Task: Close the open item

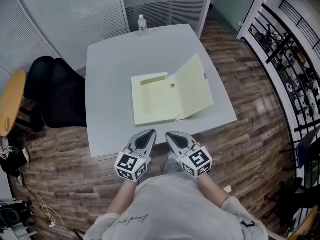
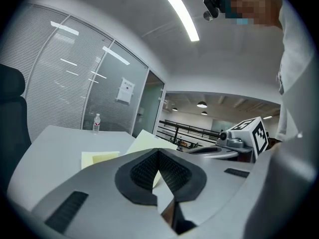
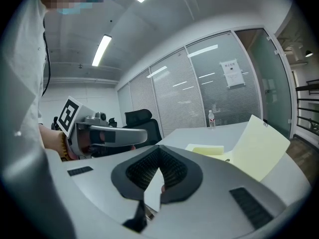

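Large grey-white square table [image 1: 105,84] filled the middle of the head view, on a wood-plank floor. Black office chair [image 1: 60,94] stood just beside its left edge.

Task thing: a pale yellow card folder [image 1: 155,104] lay near the table's centre, somewhat toward the near edge. Base flat on the table. Its cover [image 1: 196,86] stood tilted up and leaning away on the right side, hinged along the base's right edge. A short inner flap was folded over the far edge of the base.

Progress, as judged: nothing done yet. Folder fully open and untouched, with neither tool in contact. All of the closing was left to do: reach forward, catch the raised cover, swing it leftward and lay it flat on the base.

Pose: the left gripper [image 1: 146,138] and right gripper [image 1: 176,139] were held low, side by side, at the table's near edge and just ahead of the person's torso. Marker cubes sat nearest the body, noses pointed toward the folder and angled slightly toward each other. Both were short of the folder. Forearms in pale sleeves ran back and down from them.

Jaws: each gripper view showed its black ribbed pads meeting at the tip, with nothing between them. Both were closed and empty.

Small clear plastic bottle with a red band [image 1: 142,24] stood upright at the table's far edge, well apart from the folder.
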`<state>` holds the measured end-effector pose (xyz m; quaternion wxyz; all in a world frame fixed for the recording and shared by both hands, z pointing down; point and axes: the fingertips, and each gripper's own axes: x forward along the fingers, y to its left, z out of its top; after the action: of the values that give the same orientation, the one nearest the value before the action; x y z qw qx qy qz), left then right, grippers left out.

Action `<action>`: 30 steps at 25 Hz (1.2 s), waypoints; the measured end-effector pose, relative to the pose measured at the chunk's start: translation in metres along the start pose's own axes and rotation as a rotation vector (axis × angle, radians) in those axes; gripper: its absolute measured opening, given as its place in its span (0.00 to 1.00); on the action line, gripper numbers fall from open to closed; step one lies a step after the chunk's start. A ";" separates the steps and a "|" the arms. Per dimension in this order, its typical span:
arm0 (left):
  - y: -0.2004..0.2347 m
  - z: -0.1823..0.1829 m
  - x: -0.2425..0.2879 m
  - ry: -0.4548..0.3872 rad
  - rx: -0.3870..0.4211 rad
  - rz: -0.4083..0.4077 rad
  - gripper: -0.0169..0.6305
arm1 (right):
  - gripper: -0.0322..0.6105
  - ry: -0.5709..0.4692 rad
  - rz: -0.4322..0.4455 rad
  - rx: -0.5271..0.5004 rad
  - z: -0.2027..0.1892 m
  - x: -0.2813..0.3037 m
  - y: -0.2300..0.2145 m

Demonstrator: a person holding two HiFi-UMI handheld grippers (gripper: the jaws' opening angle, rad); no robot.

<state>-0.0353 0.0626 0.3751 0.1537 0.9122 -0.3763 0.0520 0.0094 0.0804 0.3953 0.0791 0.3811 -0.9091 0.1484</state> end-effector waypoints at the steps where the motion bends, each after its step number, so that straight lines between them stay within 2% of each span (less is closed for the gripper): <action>1: 0.003 0.001 0.008 0.002 -0.004 0.004 0.04 | 0.07 0.001 0.005 -0.002 0.003 0.003 -0.007; 13: 0.023 0.019 0.098 0.027 -0.009 0.013 0.04 | 0.07 0.009 0.031 0.030 0.029 0.020 -0.089; 18: 0.028 0.027 0.109 0.026 0.005 0.036 0.04 | 0.07 0.023 0.044 0.022 0.033 0.028 -0.107; 23: 0.032 0.028 0.105 0.047 0.033 0.034 0.04 | 0.07 0.022 0.040 0.031 0.039 0.040 -0.106; 30: 0.043 0.040 0.108 0.059 0.057 -0.021 0.04 | 0.07 -0.018 -0.043 0.057 0.060 0.033 -0.121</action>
<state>0.0104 -0.0509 0.3706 0.1393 0.9181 -0.3604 0.0881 0.0712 -0.0416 0.3719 0.0630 0.4038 -0.8969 0.1689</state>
